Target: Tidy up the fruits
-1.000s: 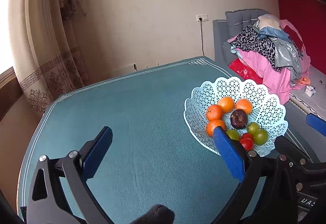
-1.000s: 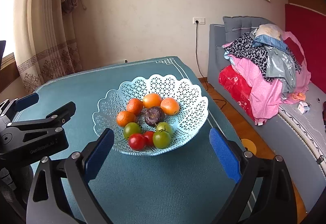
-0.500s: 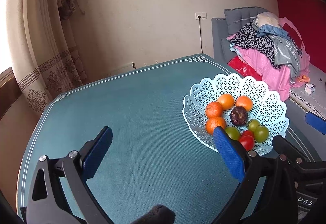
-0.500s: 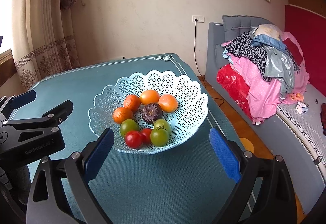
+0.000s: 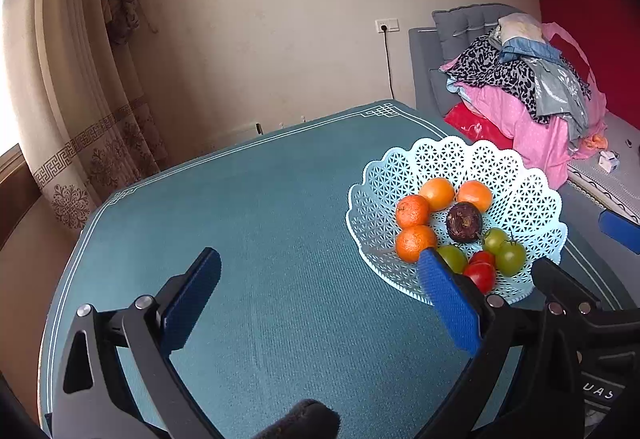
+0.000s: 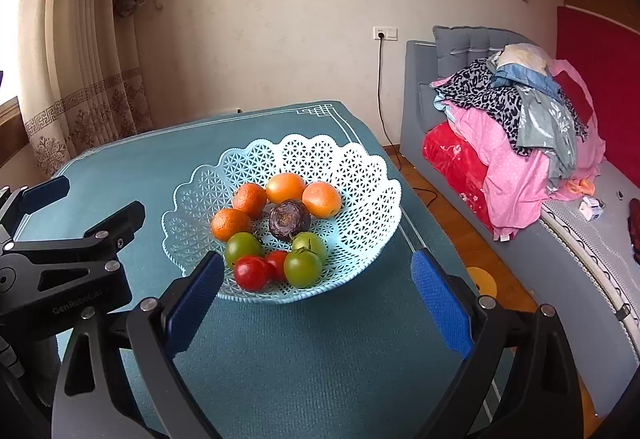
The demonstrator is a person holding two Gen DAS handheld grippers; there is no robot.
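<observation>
A pale blue lattice basket [image 6: 360, 175] [image 5: 532, 183] stands on the teal table [image 5: 280, 223]. It holds several oranges [image 6: 285, 188] [image 5: 412, 211], a dark purple fruit [image 6: 289, 219] [image 5: 464, 221], green tomatoes [image 6: 303, 268] [image 5: 510, 257] and red tomatoes [image 6: 251, 272] [image 5: 480, 276]. My left gripper [image 5: 316, 275] is open and empty above the table, left of the basket; it also shows in the right wrist view [image 6: 80, 207]. My right gripper [image 6: 316, 275] is open and empty just in front of the basket.
A grey sofa [image 6: 448, 79] piled with clothes [image 6: 520, 127] stands right of the table. Curtains [image 5: 80, 87] hang at the left. A wall socket with a cord [image 6: 385, 35] is behind. A yellow object [image 6: 482, 281] lies on the wooden floor.
Both grippers have drifted slightly toward the basket; it sits a little closer and lower in both views. Both stay open.
</observation>
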